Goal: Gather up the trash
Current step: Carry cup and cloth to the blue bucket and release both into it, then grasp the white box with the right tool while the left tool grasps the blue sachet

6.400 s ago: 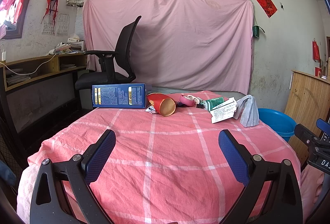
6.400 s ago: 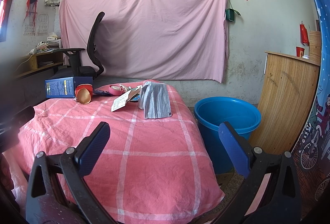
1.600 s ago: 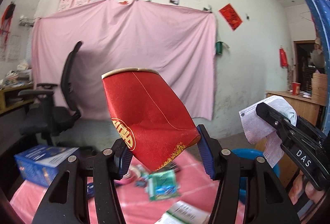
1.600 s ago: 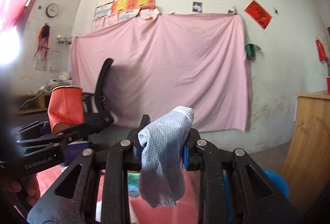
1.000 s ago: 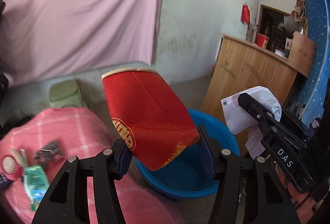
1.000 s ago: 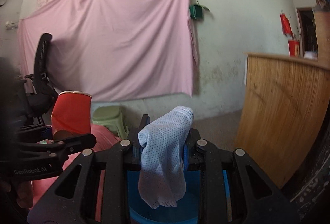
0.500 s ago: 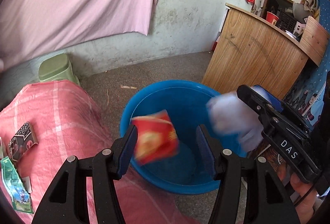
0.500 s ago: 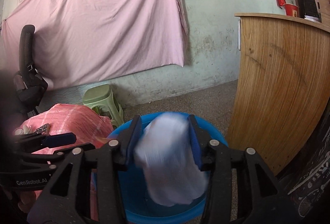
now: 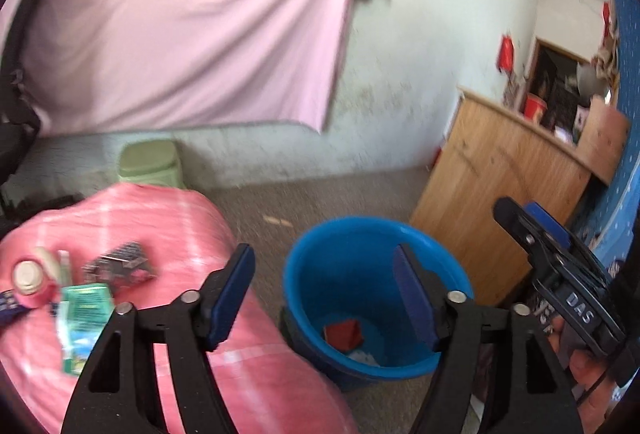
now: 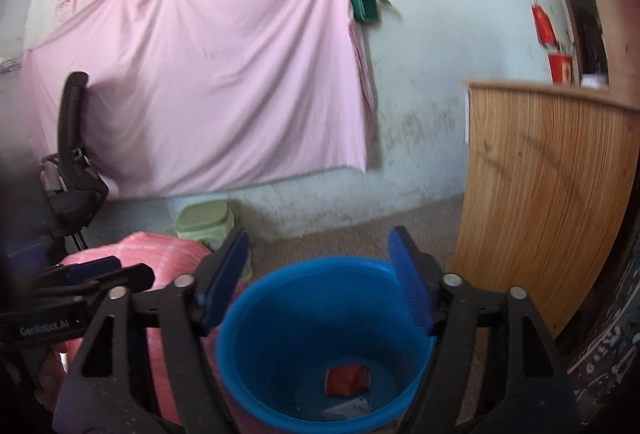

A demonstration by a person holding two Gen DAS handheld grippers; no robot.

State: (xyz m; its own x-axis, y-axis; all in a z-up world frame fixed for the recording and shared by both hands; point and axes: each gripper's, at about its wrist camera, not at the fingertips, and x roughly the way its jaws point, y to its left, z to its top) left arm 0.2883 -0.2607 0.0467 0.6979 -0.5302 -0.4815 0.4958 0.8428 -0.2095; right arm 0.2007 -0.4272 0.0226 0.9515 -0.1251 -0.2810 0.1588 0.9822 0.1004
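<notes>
A blue bucket [image 9: 304,266] stands on the floor beside the pink-covered table [image 9: 160,210]. The crushed red paper cup [image 9: 343,332] and the pale face mask [image 9: 362,357] lie at its bottom; they also show in the right wrist view, cup [image 10: 347,380] and mask [image 10: 348,410], inside the bucket [image 10: 256,314]. My left gripper [image 9: 325,294] is open and empty above the bucket's near rim. My right gripper [image 10: 320,282] is open and empty over the bucket. Several pieces of trash stay on the table: a green packet [image 9: 82,318], a dark wrapper [image 9: 120,266] and a pink tape roll [image 9: 30,282].
A wooden counter [image 9: 504,186] stands right of the bucket. A green stool [image 9: 148,162] sits on the floor behind the table, under a pink wall cloth [image 10: 200,74]. A black office chair [image 10: 72,170] is at the left. The right gripper shows at the right edge [image 9: 560,274].
Both grippers opened over the bucket; the red cup and the face mask dropped out and now lie at its bottom. Both views have tilted up a little.
</notes>
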